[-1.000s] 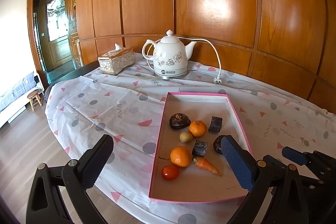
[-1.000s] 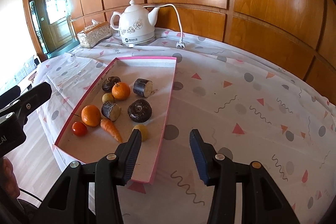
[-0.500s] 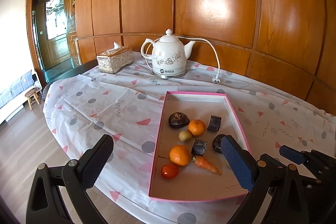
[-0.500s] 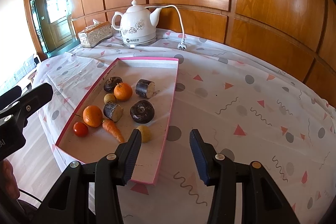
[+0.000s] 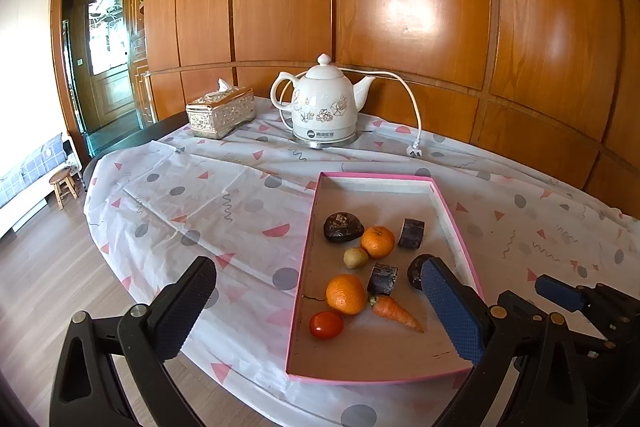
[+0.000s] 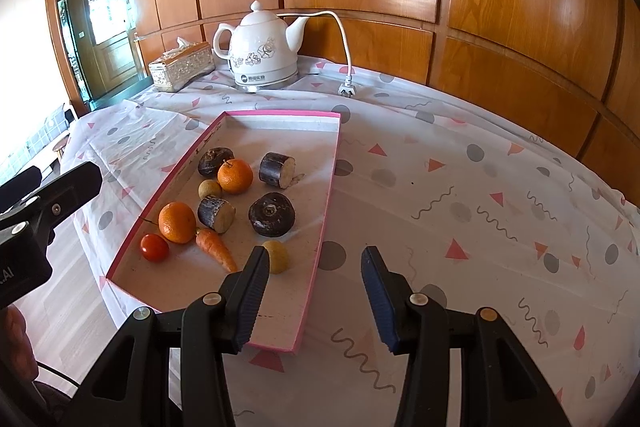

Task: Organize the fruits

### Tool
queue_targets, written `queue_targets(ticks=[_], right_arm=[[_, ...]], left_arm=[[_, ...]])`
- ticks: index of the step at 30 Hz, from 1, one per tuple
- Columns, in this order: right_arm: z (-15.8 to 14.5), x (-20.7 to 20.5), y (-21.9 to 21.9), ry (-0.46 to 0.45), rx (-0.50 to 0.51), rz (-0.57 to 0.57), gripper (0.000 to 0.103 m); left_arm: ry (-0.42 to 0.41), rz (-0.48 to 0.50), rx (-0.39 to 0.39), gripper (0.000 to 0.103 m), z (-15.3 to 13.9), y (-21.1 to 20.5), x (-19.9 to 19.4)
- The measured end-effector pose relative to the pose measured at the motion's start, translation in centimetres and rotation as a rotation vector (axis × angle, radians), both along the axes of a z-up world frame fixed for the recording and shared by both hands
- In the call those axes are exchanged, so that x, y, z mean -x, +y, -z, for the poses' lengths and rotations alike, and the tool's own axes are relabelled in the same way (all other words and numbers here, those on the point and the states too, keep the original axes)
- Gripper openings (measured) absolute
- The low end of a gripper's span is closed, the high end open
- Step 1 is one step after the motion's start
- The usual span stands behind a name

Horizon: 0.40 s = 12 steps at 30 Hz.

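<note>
A pink-rimmed tray [image 5: 307, 259] [image 6: 333, 163] lies on the patterned tablecloth. In it are two oranges [image 5: 377, 241] [image 5: 346, 294], a tomato [image 5: 326, 325], a carrot [image 5: 394, 311], two dark cane pieces [image 6: 276, 170] [image 6: 216, 214], two dark round roots [image 6: 272, 215] [image 6: 214, 161] and two small yellowish fruits [image 6: 278, 257] [image 6: 209, 189]. My left gripper [image 5: 316, 267] hangs open and wide over the tray's near left part, holding nothing. My right gripper [image 6: 314, 255] stands open above the tray's near right rim, empty, its left finger [image 6: 252, 291] beside a yellowish fruit.
A white floral kettle [image 5: 324, 107] with its cord and plug [image 5: 414, 151] stands at the back of the table. A silver tissue box [image 5: 221, 111] sits to its left. Wood panelling rises behind. The table edge and floor lie to the left.
</note>
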State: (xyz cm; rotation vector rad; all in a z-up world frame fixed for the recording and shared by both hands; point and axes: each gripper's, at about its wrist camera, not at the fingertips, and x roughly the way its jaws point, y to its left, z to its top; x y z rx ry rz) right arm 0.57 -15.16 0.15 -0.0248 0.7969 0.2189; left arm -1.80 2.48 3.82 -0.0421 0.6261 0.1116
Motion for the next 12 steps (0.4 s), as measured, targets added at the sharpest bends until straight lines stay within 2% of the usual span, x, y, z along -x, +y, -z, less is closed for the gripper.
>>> queue_targets(ticks=[12], right_arm=[[0.00, 0.00, -0.35, -0.001, -0.009, 0.007, 0.048]], left_arm=[[0.019, 0.004, 0.011, 0.103, 0.41, 0.25, -0.23]])
